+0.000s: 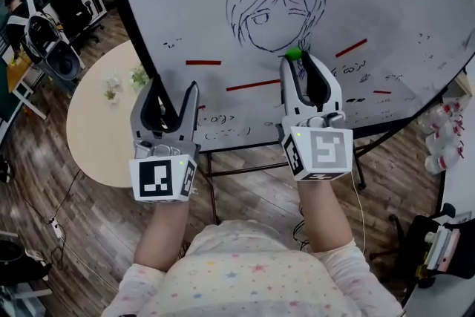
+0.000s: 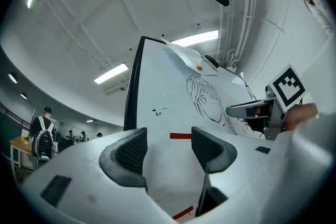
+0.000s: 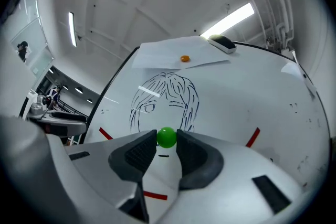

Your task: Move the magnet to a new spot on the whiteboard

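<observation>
Closest to the lens, soft pale cloth (image 1: 245,275) dotted with small coloured stars, with two bare forearms reaching up out of it. Next, on each tool, a boxy white cube printed with black square markers, matte and hard-edged.

Left gripper (image 1: 175,85): smooth white plastic shells, curved like tongs and lined with dark ribbed pads (image 2: 131,149). Spread wide, nothing but bare board showing through the gap. Raised in front of the lower left part of the whiteboard (image 1: 386,4), well apart from the other tool.

Right gripper (image 1: 296,57): same white shells and ribbed black pads, drawn narrow and pinching the magnet (image 1: 294,53) at the very tips. Small, round, glossy green ball, one pad pressed to either side. Placed just below the drawing (image 1: 276,4), a head with shaggy hair in thin black marker line, near its neck. Contact with the board surface: cannot tell.

Glossy white board with a black edge, marked with several short flat red strips (image 1: 203,62) and small scribbles. Near the top edge, a sheet of white paper (image 3: 157,57) with a small orange knob (image 3: 185,59) on it, and beside that an oblong block (image 3: 222,44) with a dark top. Beside the board's left edge, a round cream table (image 1: 93,130) on wood-plank floor (image 1: 44,234).
</observation>
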`<control>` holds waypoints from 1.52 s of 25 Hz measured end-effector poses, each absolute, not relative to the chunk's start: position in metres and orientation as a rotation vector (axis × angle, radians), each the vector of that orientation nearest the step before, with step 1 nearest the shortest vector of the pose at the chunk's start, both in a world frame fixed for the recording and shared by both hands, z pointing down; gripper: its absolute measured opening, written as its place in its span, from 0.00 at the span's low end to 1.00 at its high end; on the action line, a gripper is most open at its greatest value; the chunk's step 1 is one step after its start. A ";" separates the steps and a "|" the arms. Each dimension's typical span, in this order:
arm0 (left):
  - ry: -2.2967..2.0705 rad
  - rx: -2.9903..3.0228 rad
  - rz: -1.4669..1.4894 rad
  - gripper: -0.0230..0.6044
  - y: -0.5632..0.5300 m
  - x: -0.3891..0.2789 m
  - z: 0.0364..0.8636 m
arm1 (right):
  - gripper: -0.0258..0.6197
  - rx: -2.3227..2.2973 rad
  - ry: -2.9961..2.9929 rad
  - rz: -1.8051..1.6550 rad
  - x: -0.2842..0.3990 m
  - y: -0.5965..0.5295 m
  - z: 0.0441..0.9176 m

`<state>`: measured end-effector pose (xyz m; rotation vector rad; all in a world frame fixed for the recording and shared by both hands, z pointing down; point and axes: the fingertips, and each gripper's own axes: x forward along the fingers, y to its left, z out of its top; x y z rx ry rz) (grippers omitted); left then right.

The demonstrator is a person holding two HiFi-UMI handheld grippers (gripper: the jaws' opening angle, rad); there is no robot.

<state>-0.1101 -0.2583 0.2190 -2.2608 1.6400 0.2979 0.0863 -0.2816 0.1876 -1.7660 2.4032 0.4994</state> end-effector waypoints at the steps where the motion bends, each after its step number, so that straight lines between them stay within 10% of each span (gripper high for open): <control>1: 1.635 -2.271 0.298 0.43 -0.260 -0.108 0.221 | 0.22 -1.776 2.401 0.494 0.089 -0.282 0.191; 38: 1.465 -2.594 0.237 0.14 -0.278 -0.037 0.314 | 0.22 -1.986 2.467 0.191 0.143 -0.294 0.327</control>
